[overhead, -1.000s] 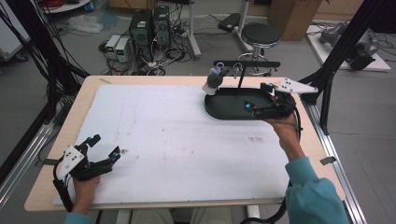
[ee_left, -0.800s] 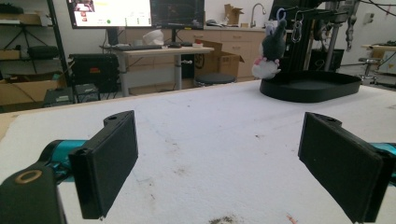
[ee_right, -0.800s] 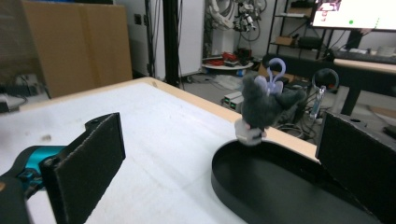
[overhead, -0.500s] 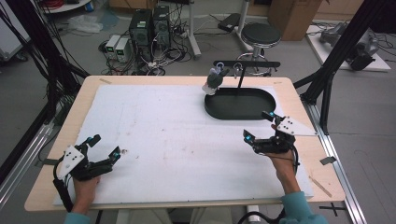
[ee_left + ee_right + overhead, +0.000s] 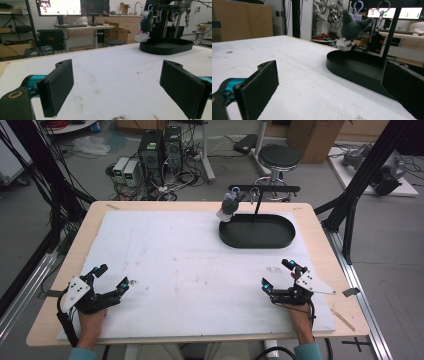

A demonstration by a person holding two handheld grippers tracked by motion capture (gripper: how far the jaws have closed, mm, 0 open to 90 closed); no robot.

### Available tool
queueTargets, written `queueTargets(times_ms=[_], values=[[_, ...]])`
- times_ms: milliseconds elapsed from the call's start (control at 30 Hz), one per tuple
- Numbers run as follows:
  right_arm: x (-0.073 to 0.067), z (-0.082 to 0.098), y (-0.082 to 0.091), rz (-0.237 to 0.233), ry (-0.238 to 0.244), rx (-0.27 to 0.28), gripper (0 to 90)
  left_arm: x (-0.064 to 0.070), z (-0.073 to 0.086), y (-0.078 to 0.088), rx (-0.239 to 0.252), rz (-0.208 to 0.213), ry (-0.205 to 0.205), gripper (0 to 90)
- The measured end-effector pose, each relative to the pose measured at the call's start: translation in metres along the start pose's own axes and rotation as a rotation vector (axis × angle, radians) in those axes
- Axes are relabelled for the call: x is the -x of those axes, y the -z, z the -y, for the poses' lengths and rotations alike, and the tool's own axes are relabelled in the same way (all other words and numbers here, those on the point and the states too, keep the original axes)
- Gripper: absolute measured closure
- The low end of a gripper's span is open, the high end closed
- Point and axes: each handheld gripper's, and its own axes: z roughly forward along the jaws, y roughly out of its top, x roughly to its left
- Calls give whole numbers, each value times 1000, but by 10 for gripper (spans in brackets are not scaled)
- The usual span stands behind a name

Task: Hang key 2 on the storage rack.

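Note:
A grey and white plush toy hangs by a hook from a black bar stand over the left end of an oval black tray at the back of the table. The plush toy and tray appear far off in the left gripper view; the plush toy and tray are closer in the right gripper view. My left gripper rests open and empty at the front left. My right gripper lies open and empty at the front right, well in front of the tray.
A white sheet covers the wooden table. Behind the table stand computer cases, a round stool and black frame posts. A small printed mark sits on the sheet near my right gripper.
My right gripper has drawn back from the tray at the back right to the table's front right, open and empty. The left gripper has stayed put.

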Motion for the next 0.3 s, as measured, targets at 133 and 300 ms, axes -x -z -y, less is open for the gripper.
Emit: queueTargets(times_ms=[133,300], values=[[-2,7,3,-2,-4,13,6,0,0,0,2,-1,-1,124],[-1,8,3,-1,-23,1,6,0,0,0,8,-1,-1,124]])
